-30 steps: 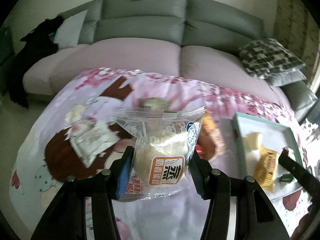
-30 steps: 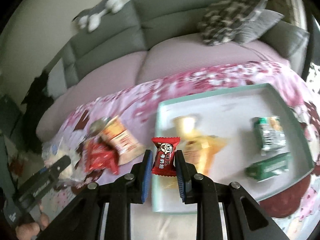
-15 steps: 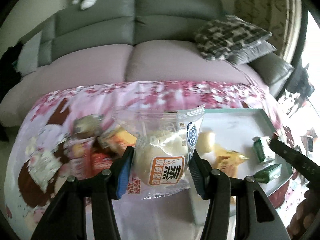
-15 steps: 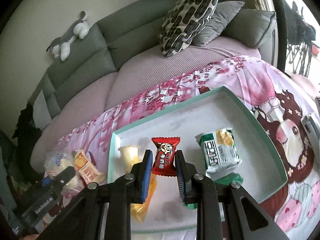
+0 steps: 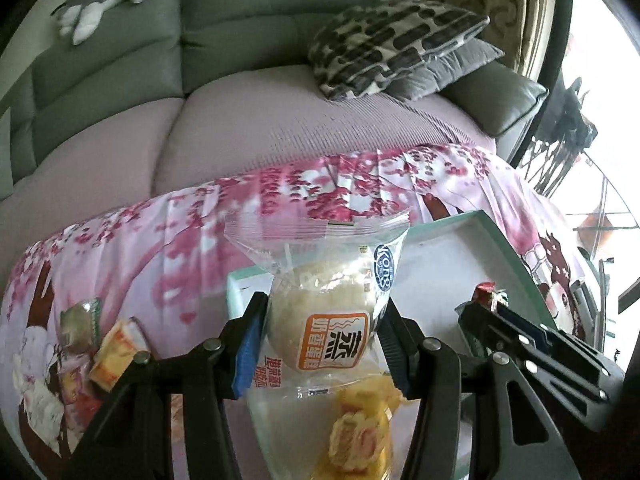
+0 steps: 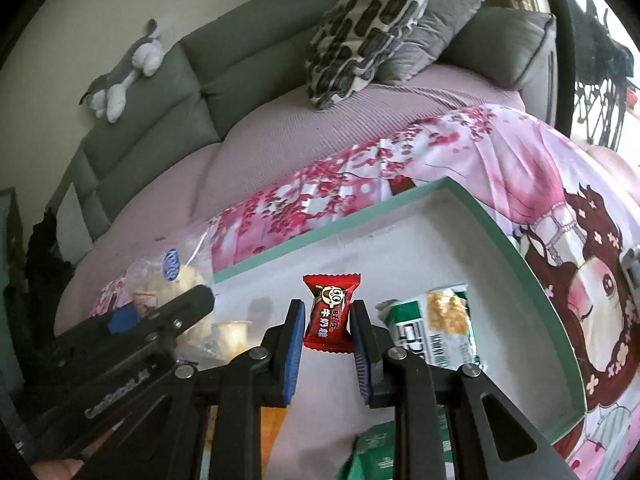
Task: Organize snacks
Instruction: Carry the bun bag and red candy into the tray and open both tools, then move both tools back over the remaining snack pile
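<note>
Both grippers have swung from the loose snacks to above the tray point(image 6: 516, 248): left gripper point(image 5: 322, 336) pinching a bun pack point(image 5: 320, 320), right gripper point(image 6: 327, 320) pinching a red candy point(image 6: 330, 312). Releasing together risks the bulky pack covering the snacks below the jaws, or a collision.

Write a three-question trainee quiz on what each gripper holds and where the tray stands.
1. True or false: the right gripper is shut on a red candy.
2. What does the left gripper hold: A) a green packet, B) a bagged bun, C) nothing?
3. Fill in: the teal tray rests on a ____ floral cloth.

Key: 1 true; 2 B; 3 pink.
</note>
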A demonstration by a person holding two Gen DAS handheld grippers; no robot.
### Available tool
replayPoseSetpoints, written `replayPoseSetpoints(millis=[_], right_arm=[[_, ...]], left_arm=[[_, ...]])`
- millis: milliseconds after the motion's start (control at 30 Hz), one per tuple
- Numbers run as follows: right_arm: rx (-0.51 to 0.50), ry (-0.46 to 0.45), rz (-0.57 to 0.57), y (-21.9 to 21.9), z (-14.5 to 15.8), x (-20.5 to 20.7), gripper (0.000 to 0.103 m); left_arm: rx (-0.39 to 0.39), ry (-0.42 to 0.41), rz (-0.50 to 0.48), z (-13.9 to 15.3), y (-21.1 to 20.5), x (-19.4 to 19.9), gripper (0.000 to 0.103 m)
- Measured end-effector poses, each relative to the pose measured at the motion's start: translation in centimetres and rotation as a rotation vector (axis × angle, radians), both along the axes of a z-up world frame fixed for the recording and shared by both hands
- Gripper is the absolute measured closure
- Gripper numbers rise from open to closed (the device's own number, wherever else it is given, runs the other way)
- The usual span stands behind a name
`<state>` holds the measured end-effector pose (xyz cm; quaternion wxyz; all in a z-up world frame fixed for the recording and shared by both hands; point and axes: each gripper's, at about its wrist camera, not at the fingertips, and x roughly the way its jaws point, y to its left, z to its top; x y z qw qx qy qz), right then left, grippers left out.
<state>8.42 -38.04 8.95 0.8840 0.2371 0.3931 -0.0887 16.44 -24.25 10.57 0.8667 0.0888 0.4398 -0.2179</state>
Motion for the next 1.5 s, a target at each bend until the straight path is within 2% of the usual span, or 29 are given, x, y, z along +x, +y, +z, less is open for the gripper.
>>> replayPoseSetpoints(millis=[167, 200, 267, 333, 367, 467, 533, 600, 700, 767, 800, 867, 1133, 1500], right_arm=[[0.008, 0.028, -0.017, -0.8, -0.9, -0.2, 0.076], [0.002, 0.032, -0.019, -0.8, -0.9, -0.3, 0.075], [0.002, 0.039, -0.024, -1.1, -1.1, -0.4, 0.075], [0.004, 0.047, -0.032, -1.4, -1.3, -0.6, 0.071], [-0.001, 0.054, -0.037, -1.5, -1.4, -0.7, 0.066], [-0.013, 0.067, -0.047, -1.6, -1.4, -1.0, 0.061], [-0.010, 0.067, -0.052, -1.7, -1.4, -1.2, 0.053], [-0.024, 0.073, -0.055, -1.7, -1.3, -1.3, 0.022], [-0.058, 0.073, -0.056, -1.4, -1.0, -1.4, 0.015], [-0.065, 0.074, -0.054, -1.3, -1.0, -1.4, 0.011], [-0.065, 0.075, -0.053, -1.3, -1.1, -1.4, 0.005], [-0.067, 0.078, -0.050, -1.1, -1.3, -1.4, 0.000], [-0.104, 0.063, -0.019, 0.4, -1.0, -1.1, 0.000], [-0.134, 0.054, 0.008, 2.9, -0.4, -0.6, 0.000]], left_arm=[[0.008, 0.029, -0.015, -0.5, -1.4, -0.2, 0.045], [0.017, 0.026, -0.010, -0.5, -1.4, -0.3, 0.043], [0.032, 0.009, 0.013, -0.3, -1.2, -0.4, 0.030], [0.028, -0.004, 0.034, 0.1, -0.7, -0.5, 0.029], [0.021, -0.009, 0.049, 0.4, -0.2, -0.6, 0.028], [0.014, -0.017, 0.090, 0.6, 1.1, -1.0, 0.017], [0.018, -0.029, 0.125, 0.5, 2.2, -1.4, 0.017], [0.030, -0.036, 0.165, 0.3, 3.6, -1.9, 0.017], [0.040, -0.047, 0.224, 0.1, 5.7, -2.5, 0.014], [0.041, -0.057, 0.270, 0.1, 7.1, -2.8, 0.007], [0.039, -0.063, 0.291, 0.1, 7.6, -2.9, 0.007], [0.025, -0.073, 0.330, 0.2, 8.8, -3.0, 0.007], [0.002, -0.116, 0.434, 0.1, 12.0, -3.8, 0.007], [-0.029, -0.106, 0.468, -0.5, 14.6, -4.0, 0.006]])
